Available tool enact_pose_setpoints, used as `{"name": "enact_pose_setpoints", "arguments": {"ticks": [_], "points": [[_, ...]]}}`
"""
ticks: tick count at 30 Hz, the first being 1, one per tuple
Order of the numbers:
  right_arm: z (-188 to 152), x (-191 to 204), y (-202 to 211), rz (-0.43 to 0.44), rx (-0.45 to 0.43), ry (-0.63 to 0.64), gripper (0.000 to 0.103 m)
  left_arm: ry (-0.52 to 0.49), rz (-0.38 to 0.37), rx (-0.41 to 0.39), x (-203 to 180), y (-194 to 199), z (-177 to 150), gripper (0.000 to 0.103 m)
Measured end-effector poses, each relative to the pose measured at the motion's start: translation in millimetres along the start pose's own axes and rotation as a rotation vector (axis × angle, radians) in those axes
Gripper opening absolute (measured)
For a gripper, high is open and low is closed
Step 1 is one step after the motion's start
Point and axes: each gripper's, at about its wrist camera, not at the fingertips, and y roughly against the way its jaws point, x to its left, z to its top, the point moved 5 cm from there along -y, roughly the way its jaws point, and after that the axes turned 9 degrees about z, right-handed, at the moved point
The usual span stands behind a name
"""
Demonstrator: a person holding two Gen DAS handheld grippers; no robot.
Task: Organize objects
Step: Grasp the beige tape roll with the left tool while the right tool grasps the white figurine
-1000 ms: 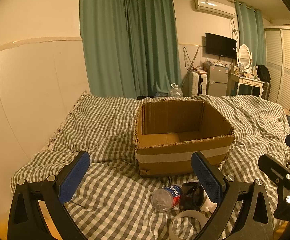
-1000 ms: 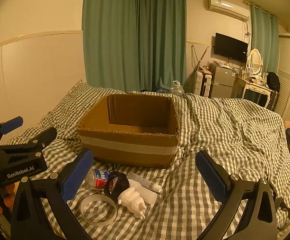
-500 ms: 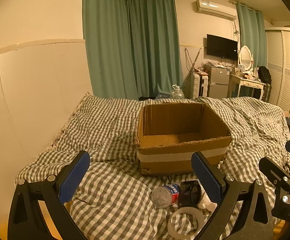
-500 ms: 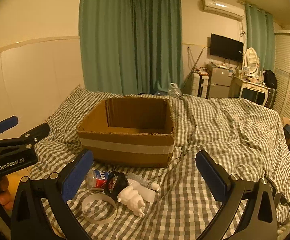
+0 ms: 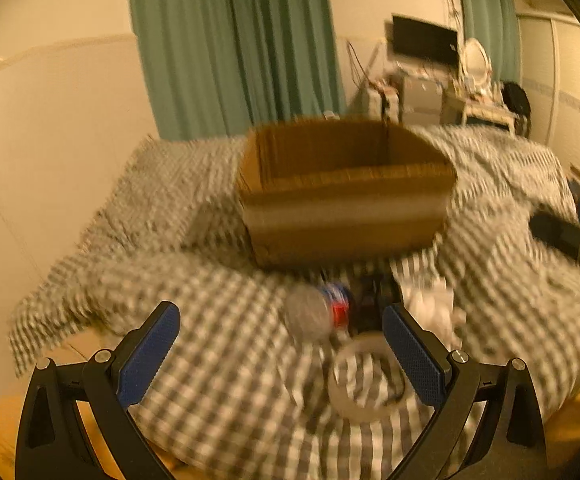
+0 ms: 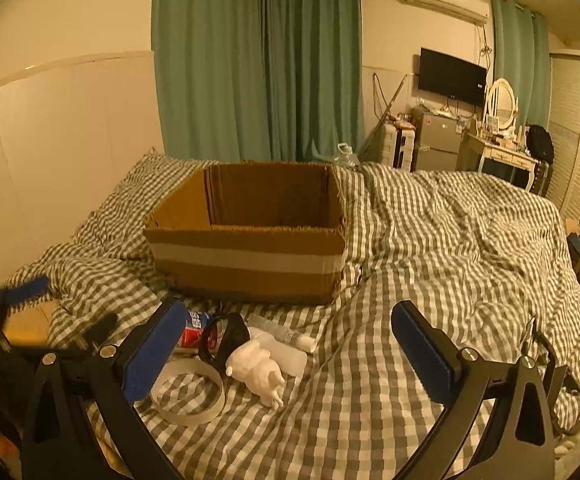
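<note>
An open cardboard box (image 6: 246, 256) stands on the checked bed; it also shows blurred in the left wrist view (image 5: 342, 208). In front of it lies a small pile: a plastic bottle with a red and blue label (image 6: 192, 330) (image 5: 318, 314), a black ring-shaped object (image 6: 224, 336), a white figurine (image 6: 258, 370), a clear tube (image 6: 284, 330) and a tape ring (image 6: 188, 392) (image 5: 366, 380). My right gripper (image 6: 290, 352) is open and empty just short of the pile. My left gripper (image 5: 282, 348) is open and empty, the bottle between and beyond its fingers.
The checked duvet (image 6: 450, 248) covers the bed, rumpled on the right. A white wall panel (image 6: 62, 140) runs along the left. Green curtains (image 6: 258, 60), a TV (image 6: 452, 76) and a dressing table (image 6: 498, 152) stand at the far end. The bed's near edge is below me.
Both grippers have moved forward and down toward the pile in front of the box. The left wrist view is now blurred by motion. Both stay open.
</note>
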Motion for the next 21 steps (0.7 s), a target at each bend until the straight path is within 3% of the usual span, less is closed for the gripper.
{"name": "enact_pose_setpoints", "arguments": {"ticks": [4,8,11,13,16,21], "points": [[-9.7,-4.8,-14.7,-0.017,0.048,-0.006,0.103,-0.033,-0.103,0.075,-25.9,-18.9,-33.0,0.103],[-15.6,-17.6,-26.7,-0.05,0.087,-0.033,0.103,-0.106,-0.155,0.118,-53.5,-35.7,-54.4,0.103],[-16.9,-26.9,-33.0,-0.064,0.101,-0.063,0.103,-0.091,-0.212,0.175,-65.1,-58.2,-64.5,0.103],[-19.6,-32.9,-38.6,-0.07,0.115,-0.08,0.103,-0.121,-0.244,0.181,-70.5,-66.0,-67.0,0.099],[-25.8,-37.9,-51.6,-0.067,0.157,-0.106,0.103,-0.158,-0.275,0.162,-78.6,-73.3,-72.4,0.082],[-42.4,-25.7,-83.0,-0.043,0.242,-0.098,0.103,-0.099,-0.309,0.151,-58.0,-66.7,-54.3,0.082]]}}
